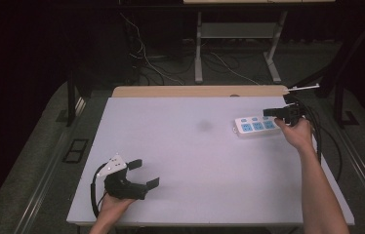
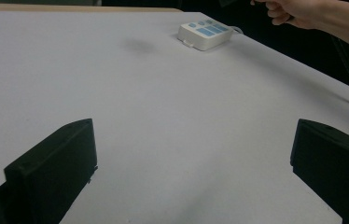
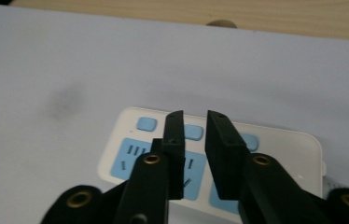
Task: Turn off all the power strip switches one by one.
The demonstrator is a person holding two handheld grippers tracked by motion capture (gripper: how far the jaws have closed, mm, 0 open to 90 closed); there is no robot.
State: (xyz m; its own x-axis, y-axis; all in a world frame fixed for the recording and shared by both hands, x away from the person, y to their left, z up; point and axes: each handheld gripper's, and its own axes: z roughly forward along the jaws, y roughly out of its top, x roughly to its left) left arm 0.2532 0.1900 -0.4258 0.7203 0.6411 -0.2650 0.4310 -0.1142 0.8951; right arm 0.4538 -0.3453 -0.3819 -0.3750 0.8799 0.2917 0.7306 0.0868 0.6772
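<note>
White worktop [image 1: 195,165], pale wood strip along its far edge. On it sits a white power strip [image 1: 257,126] with blue socket faces, right of centre toward the upper right of the high view, long side roughly parallel to the far edge. Faint grey smudge [image 1: 204,126] on the surface just left of it.

Right tongs [image 1: 273,112] held in the right hand [image 1: 295,130], upper right of the high view, just above the strip's right end. In the right gripper view, both black jaws rise from the bottom centre, nearly together, narrow gap between them, nothing clamped. They hang over the middle of the strip [image 3: 214,158], tips in front of the row of small blue buttons; can't tell if they touch the casing. Smudge [image 3: 67,100] at centre left there, wood strip across the top.

Left tongs [image 1: 144,174] in the left hand [image 1: 114,204], lower left of the high view, near the front edge, well apart from the strip. Jaws spread wide, empty. Grey three-cornered plate on top, black cable looping off to its left. In the left gripper view, one jaw at lower left, the other at lower right, bare worktop [image 2: 172,140] between. Strip [image 2: 205,35] small at top centre, right hand [image 2: 298,11] at upper right beyond it.

Floor behind the worktop is dark, with loose cables [image 1: 146,58] and grey frame legs [image 1: 198,48] at top centre.
</note>
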